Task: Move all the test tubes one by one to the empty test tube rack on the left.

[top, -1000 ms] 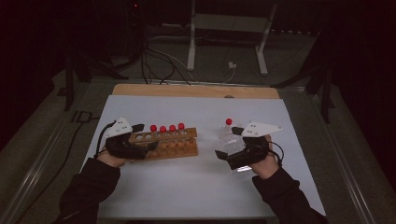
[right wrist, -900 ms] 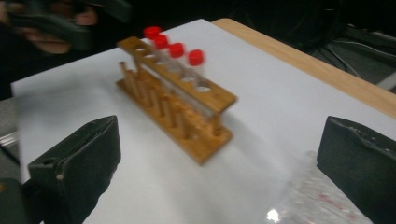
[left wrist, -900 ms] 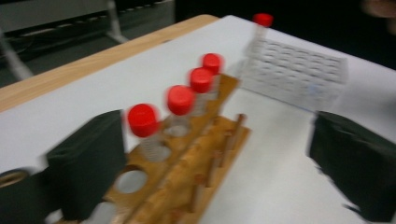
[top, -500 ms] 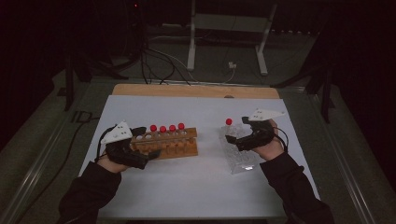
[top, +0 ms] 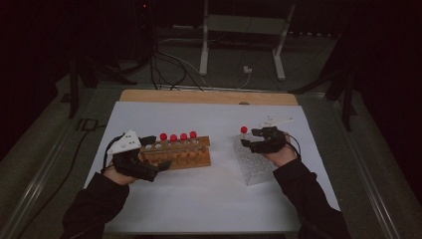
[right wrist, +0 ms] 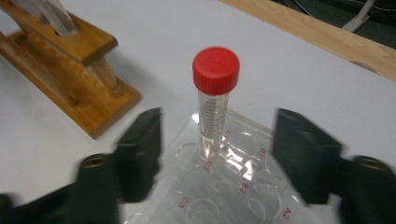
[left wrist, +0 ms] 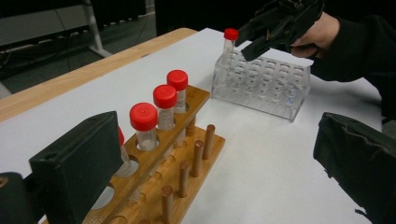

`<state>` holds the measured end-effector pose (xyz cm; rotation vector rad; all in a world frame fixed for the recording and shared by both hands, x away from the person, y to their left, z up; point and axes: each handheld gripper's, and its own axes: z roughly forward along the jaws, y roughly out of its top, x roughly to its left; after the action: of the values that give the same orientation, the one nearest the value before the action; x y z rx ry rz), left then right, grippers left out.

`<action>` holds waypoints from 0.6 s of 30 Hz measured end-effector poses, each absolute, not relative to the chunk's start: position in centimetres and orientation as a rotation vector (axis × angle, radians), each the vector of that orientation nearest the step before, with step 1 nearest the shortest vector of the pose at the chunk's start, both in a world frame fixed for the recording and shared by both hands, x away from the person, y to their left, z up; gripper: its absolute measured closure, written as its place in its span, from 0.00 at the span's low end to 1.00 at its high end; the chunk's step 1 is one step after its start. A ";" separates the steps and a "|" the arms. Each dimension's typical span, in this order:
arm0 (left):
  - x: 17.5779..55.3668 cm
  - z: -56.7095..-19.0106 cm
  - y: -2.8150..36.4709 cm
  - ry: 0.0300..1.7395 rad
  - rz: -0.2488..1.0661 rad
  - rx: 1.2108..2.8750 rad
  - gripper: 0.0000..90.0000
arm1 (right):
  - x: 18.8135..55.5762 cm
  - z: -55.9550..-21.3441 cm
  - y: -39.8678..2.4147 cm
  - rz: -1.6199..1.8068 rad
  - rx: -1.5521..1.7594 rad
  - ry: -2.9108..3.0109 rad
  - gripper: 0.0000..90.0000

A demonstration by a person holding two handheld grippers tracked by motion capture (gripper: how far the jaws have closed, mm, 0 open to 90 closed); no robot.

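You are looking at red caps [left wrist: 165, 96] topping clear tubes in a honey-brown wooden rack [top: 181, 154]. A red-capped tube [right wrist: 214, 100] is standing in the clear plastic rack [right wrist: 243, 186], showing red lettering, on a white sheet [top: 199, 199]. Your grippers' jaws are showing black.

Black sleeves [top: 94, 204]; black grippers, left gripper [top: 157, 154] with grey three-cornered plate, trailing black cable.

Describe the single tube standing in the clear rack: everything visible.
The tube is a clear plastic vial with printed graduation marks and a red screw cap, tapering to a conical tip. It stands upright, alone in a corner hole of the clear rack, on the side facing the wooden rack. The right gripper is just short of it, its jaws apart on either side though they have just been closing; neither pad touches it. Only the rack touches the tube.
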<state>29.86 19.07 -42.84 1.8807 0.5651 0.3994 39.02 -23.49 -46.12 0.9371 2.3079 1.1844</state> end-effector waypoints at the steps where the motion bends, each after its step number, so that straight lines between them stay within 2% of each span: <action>1: 29.9 -42.8 19.1 0.566 0.400 1.883 0.02 | 39.2 -46.2 -23.4 1.179 0.939 2.317 0.46; 9: 29.9 -42.9 19.1 0.568 0.402 1.883 0.02 | 39.9 -46.8 -22.6 1.095 0.873 2.341 0.73; 11: 29.9 -42.9 19.1 0.568 0.402 1.886 0.02 | 40.0 -46.7 -22.4 1.091 0.874 2.341 0.75; 13: 29.9 -42.9 19.1 0.568 0.401 1.885 0.02 | 40.2 -46.7 -22.3 1.103 0.871 2.359 0.82; 18: 29.9 -42.9 19.0 0.570 0.405 1.890 0.02 | 40.2 -46.6 -22.0 1.095 0.876 2.374 0.84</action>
<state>29.95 19.01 -42.92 1.8899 0.5705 0.4046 40.18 -22.01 -46.59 0.8756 2.3742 1.0952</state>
